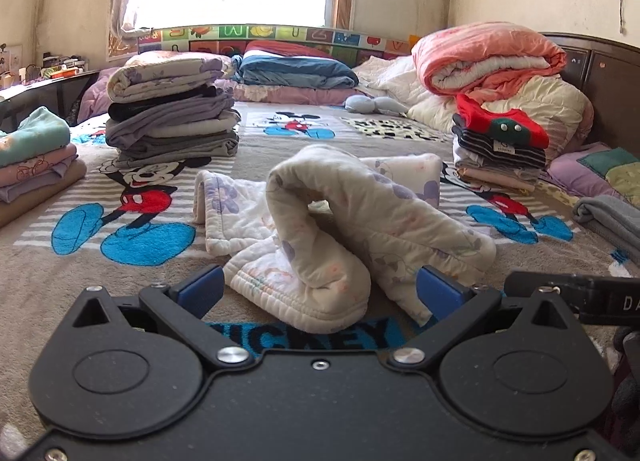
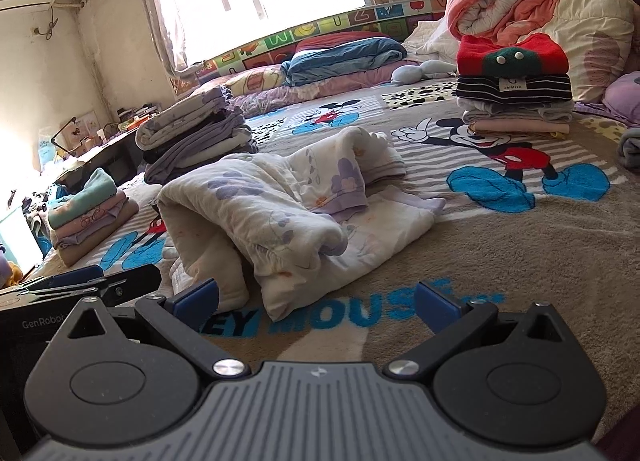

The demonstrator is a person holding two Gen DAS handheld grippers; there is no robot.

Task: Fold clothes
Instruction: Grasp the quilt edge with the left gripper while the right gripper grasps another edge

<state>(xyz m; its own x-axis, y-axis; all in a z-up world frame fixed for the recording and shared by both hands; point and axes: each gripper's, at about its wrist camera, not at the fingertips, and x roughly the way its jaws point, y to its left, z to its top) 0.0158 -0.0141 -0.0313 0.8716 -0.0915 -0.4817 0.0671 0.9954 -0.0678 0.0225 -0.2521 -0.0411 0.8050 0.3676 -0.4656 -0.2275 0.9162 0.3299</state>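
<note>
The left claw (image 1: 318,293) is sitting low over the grey cartoon-mouse blanket (image 1: 120,261) on the bed, with its two blue fingers (image 1: 202,289) spread wide apart and nothing between them. Far ahead to its left, a tall pile of folded purple and grey clothes (image 1: 172,117) is standing. Right in front of the left claw, a crumpled white quilted garment with purple flowers (image 1: 340,221) is lying in a soft hump, its near edge just past the fingertips. Far ahead to the right, a smaller pile with a red knitted top (image 1: 500,129) is sitting.

The right claw (image 2: 316,301) is waiting wide open too, holding nothing. The white garment (image 2: 280,213) is lying just ahead of it, a bit to its left. Blue letters (image 2: 360,313) on the blanket are showing between its fingers.
</note>
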